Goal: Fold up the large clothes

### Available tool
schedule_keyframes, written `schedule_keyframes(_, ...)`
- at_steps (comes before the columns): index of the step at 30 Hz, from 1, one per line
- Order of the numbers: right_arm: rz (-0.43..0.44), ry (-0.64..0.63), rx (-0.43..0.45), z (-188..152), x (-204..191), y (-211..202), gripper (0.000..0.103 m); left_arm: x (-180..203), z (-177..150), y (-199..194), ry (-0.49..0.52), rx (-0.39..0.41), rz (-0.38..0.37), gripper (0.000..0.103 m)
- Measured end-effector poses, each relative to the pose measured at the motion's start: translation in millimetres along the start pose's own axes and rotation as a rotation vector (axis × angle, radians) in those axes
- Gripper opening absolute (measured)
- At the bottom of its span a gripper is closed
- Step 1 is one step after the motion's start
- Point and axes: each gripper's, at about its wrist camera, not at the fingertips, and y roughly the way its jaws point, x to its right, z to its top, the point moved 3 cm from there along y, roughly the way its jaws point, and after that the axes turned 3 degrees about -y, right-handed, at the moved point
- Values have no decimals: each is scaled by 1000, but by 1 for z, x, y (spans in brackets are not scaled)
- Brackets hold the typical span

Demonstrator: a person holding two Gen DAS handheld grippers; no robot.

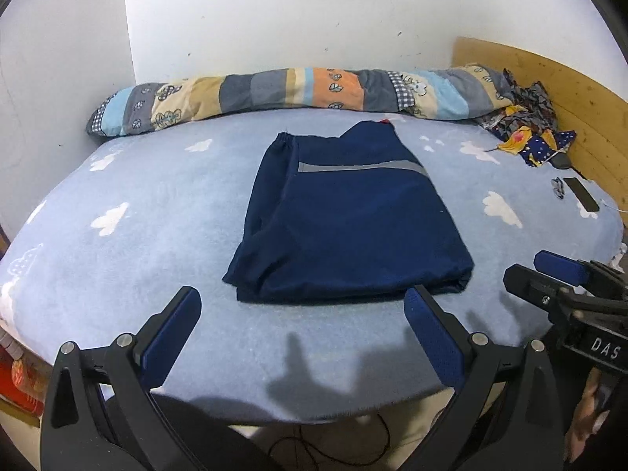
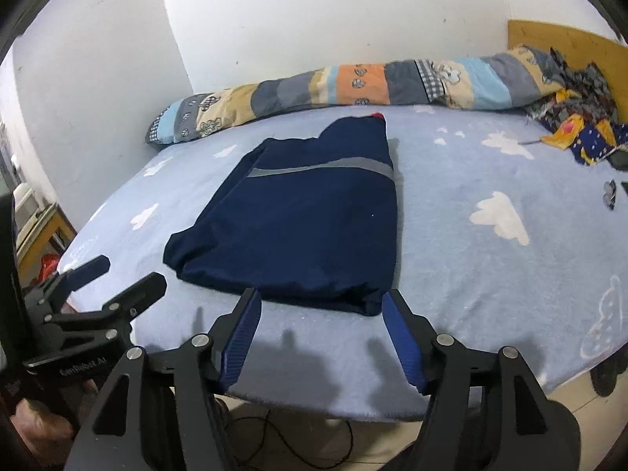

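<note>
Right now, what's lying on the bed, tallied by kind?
Folded navy garment: 1
Rolled patchwork quilt: 1
Crumpled patterned cloth pile: 1
Flat black device, maybe a phone: 1
Total: 4

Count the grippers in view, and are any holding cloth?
2. The left gripper is open at the bed's near edge, left of the navy garment; the right gripper is open at the garment's near right corner. Neither holds cloth.

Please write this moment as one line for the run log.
garment: folded, flat on bed | left gripper: jaws open, empty, short of garment | right gripper: jaws open, empty | quilt: along wall
</note>
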Motion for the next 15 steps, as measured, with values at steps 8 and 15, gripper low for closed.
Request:
schedule_keyframes(8,-57,-101,47,-7,-21,-15,95,6,-2,-19,56,54,8,103)
schedule_keyframes(15,-76,-77,5,-6,-16,-3,95,3,0,-10,26,18,13,103)
